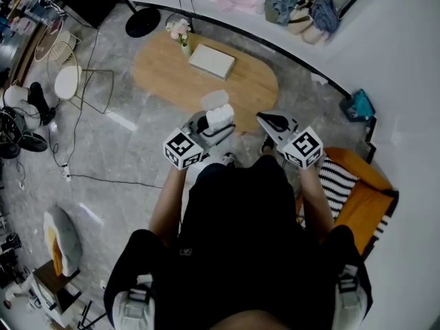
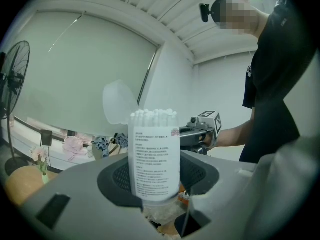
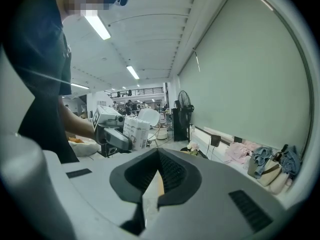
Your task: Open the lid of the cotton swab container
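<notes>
Your left gripper (image 1: 212, 128) is clamped on the cotton swab container (image 2: 154, 159). Its 2 jaws press the clear cylinder from either side, low on its body. You hold it in front of your waist, above the floor and short of the oval wooden table (image 1: 165, 81).

The container stands upright. Its long axis runs top to bottom in the left gripper view, across the line of the jaws rather than along it. The open mouth points up and the white swab tips (image 2: 154, 115) crowd the rim. The printed label faces the left gripper's camera.

The lid (image 2: 119, 104) is already flipped open. It is a translucent cap that stands up behind the rim, at the upper left in that view. It looks joined at that edge, though the hinge itself is not clear. In the head view the lid (image 1: 214, 99) shows on the side of the container away from you, toward the table.

Your right gripper (image 3: 157, 171) is closed, its 2 jaws meeting in a line with nothing between them. It hovers just beside the container on its right, apart from it, with its tip aimed toward the left gripper.

On the table lie a flat white box (image 1: 212, 61) and a small vase of flowers (image 1: 183, 36).
</notes>
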Motion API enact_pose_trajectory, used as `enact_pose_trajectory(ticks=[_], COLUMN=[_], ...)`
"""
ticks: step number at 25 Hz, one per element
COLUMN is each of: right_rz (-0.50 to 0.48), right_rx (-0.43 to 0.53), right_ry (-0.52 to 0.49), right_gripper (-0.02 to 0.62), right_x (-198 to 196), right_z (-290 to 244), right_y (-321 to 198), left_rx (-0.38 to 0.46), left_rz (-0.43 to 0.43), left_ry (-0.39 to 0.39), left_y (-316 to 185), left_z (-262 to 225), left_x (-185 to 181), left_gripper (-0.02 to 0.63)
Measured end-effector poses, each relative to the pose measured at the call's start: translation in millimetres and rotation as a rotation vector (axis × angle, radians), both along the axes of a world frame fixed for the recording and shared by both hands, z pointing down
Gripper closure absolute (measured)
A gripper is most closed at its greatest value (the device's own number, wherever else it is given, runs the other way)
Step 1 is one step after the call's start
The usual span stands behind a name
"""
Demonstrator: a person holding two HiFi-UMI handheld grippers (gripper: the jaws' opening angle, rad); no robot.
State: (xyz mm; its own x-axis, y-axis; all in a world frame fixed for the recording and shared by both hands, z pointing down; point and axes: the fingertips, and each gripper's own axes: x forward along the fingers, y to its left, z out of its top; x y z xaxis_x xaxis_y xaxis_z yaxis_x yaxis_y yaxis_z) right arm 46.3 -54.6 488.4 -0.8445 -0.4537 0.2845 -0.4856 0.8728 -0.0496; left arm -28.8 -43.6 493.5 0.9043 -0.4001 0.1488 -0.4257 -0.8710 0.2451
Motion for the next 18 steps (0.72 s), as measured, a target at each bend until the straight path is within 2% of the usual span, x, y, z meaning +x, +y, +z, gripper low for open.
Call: enact_pose_trajectory(ticks=[14,18], right_rz=[0.010,-0.005], right_rx=[-0.048,-0.028], right_ry=[0.030,0.019], right_gripper=[0.600,0.600], right_x=[4.3,2.1], right_z=[7.0,4.9], right_y=[3.3,2.6], left_rx=[-0.013,-0.005], left_rz=[0.008,0.003], left_ry=[-0.008,-0.010], left_y=[1.7,1.8], left_z=[1.4,0.5], left_x=[4.7,3.9], left_gripper=[0.407,0.407])
